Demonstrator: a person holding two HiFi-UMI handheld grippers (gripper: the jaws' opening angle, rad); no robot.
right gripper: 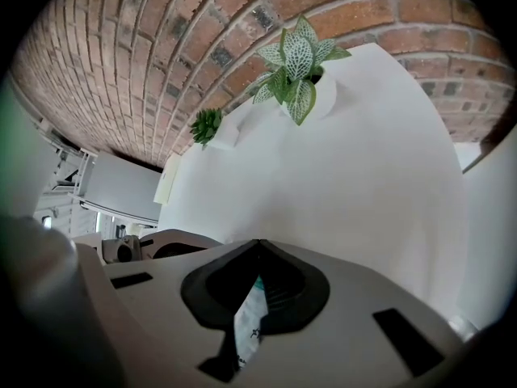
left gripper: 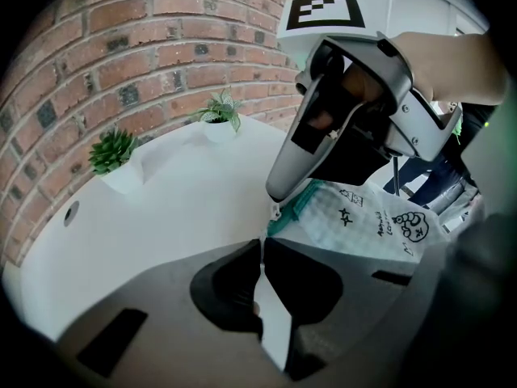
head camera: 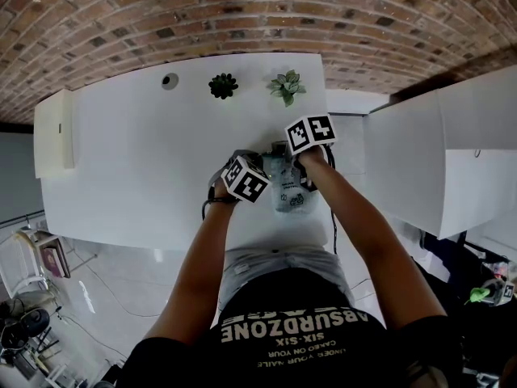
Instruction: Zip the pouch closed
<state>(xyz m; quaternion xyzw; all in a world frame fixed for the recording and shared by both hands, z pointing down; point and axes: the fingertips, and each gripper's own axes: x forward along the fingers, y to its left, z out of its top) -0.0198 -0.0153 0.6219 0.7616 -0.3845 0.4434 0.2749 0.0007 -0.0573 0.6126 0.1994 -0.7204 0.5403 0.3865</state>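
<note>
Near two plants (head camera: pixel 223 86) (head camera: pixel 286 86), left gripper (left gripper: pixel 261 253) and right gripper (right gripper: pixel 257 249) fingers (left gripper: pixel 230 285) pinch one pouch (left gripper: pixel 363 225).

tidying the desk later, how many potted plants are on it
2. A dark green spiky plant at the far edge of the white table; a pale variegated plant stands just right of it in the head view. None seems hidden.

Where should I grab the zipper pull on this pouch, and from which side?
Pinch the small pull tab at the end of the teal zipper, coming steeply from above. The pouch lies on the table, so the tab likely offers only its thin faces.
</note>
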